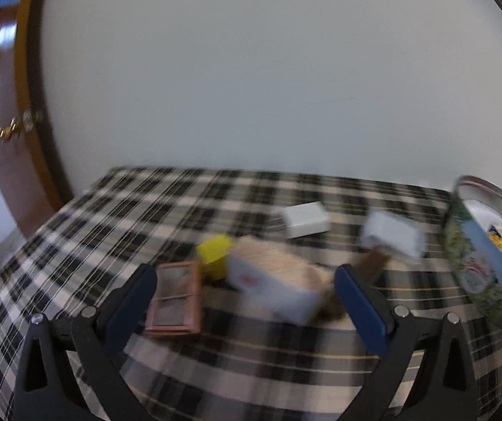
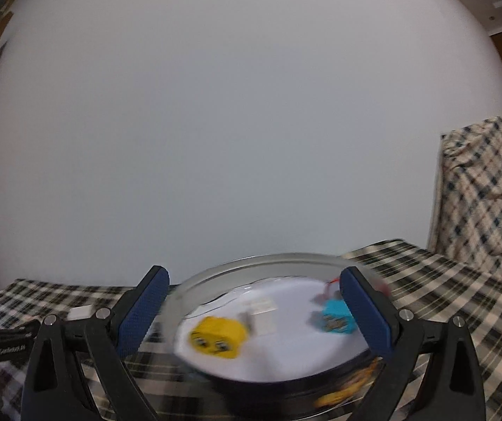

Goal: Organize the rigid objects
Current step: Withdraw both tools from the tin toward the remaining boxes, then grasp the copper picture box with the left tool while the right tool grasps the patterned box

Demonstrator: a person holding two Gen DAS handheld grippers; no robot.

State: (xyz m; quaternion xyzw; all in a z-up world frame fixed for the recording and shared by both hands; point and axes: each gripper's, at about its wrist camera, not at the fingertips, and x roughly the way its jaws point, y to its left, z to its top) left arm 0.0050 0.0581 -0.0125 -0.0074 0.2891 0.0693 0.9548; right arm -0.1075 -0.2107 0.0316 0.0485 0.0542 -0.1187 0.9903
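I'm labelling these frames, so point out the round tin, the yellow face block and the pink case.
round tin [image 2: 268, 258], right wrist view, far rim
yellow face block [image 2: 217, 336], right wrist view, front face
pink case [image 1: 175, 298], left wrist view, lid centre

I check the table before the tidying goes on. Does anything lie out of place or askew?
Yes. Several boxes lie jumbled on the checked cloth: a pink case, a yellow box and a white carton overlap at odd angles, outside the round tin.

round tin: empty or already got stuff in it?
Not empty. The round tin holds a yellow face block, a blue block and a white box.
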